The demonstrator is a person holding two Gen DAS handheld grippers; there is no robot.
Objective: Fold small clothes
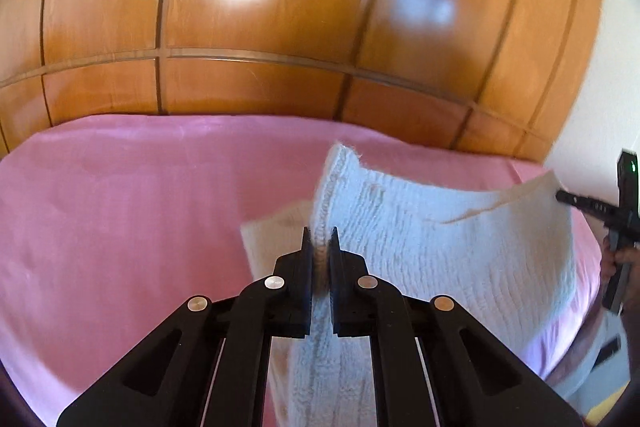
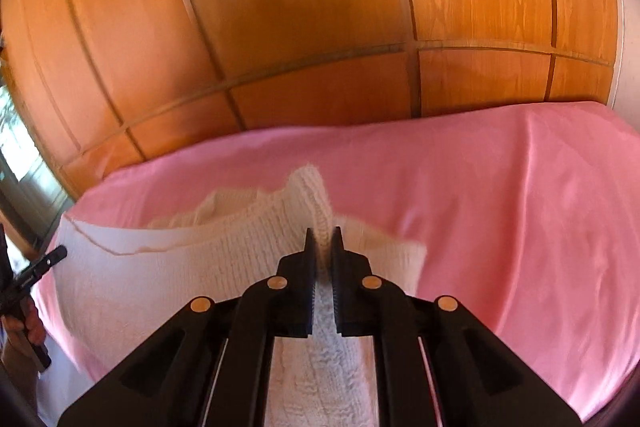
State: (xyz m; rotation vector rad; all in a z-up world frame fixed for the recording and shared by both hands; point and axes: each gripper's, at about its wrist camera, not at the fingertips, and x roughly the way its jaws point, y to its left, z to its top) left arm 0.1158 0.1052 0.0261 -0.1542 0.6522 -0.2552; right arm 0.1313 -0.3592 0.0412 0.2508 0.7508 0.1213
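We hold the white knit garment (image 1: 420,247) stretched above the pink bed (image 1: 120,227), left gripper (image 1: 319,245) and right gripper (image 2: 323,245) each clamped on 1 edge. No fold shows yet; all folding remains.

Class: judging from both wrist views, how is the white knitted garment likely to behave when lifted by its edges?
Probably floppy: the white knitted garment sags between the left gripper and right gripper. Likely light, since two small pinches carry it. Its fuzzy ribbed knit should resist slipping.
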